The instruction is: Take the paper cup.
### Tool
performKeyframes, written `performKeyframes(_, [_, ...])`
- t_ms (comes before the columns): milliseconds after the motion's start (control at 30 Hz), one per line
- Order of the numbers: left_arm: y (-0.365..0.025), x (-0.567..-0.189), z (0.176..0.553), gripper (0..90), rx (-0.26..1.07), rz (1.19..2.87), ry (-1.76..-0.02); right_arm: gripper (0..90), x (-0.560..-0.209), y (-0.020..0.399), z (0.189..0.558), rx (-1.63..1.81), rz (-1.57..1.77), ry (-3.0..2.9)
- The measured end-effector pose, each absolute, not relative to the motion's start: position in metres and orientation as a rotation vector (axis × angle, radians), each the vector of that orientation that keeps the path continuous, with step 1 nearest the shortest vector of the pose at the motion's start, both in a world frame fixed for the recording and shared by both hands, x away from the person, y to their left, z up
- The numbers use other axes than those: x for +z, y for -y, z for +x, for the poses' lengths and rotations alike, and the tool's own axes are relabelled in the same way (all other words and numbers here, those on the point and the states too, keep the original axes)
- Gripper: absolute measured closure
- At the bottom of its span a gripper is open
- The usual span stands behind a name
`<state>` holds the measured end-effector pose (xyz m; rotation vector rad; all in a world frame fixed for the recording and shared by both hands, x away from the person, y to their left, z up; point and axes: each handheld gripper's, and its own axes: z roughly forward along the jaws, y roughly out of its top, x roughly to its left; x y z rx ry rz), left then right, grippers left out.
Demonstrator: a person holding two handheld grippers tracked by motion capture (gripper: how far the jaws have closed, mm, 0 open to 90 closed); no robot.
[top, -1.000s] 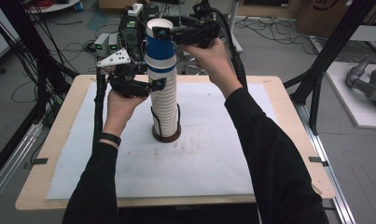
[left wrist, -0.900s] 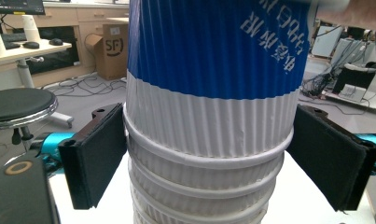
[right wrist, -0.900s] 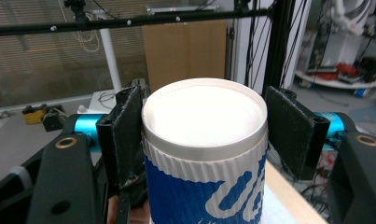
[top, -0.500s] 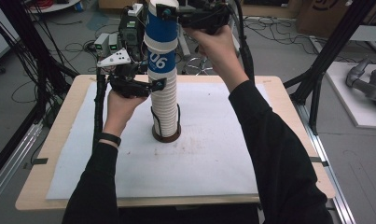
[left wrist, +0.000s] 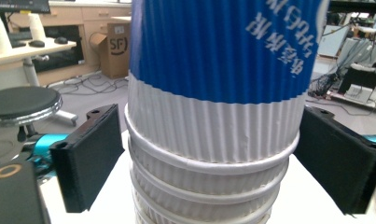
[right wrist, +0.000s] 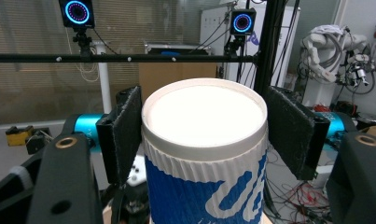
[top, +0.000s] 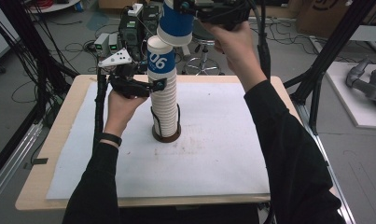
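A person works with two hand-held grippers on a white mat (top: 223, 163) over a wooden table (top: 55, 154). Nearest stands one stack of cups (top: 163, 100), upside down, its base ringed by a dark holder (top: 166, 136) that keeps the column upright. The left gripper (top: 158, 85) brackets the stack just below its top cup; its jaws have just been opening and now stand spread, pads (left wrist: 90, 156) clear of the ribbed wall, apparently having steadied the column while a cup was pulled free. Farther off, the right gripper (top: 188, 7) pinches one blue-and-white cup (top: 175, 23), inverted and tilted, just above the stack. The nested cups are too tightly packed to count; beyond lies a cluttered lab floor.
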<state>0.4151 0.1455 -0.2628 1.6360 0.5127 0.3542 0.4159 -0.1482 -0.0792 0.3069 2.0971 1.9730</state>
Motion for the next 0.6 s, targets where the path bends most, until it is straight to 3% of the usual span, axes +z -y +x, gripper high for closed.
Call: performKeyframes(600, [-0.171,-0.27,0.378,6.3,0.474,1.643,-0.538,31.4,-0.127,0.206,0.398,1.921,0.363,-2.105])
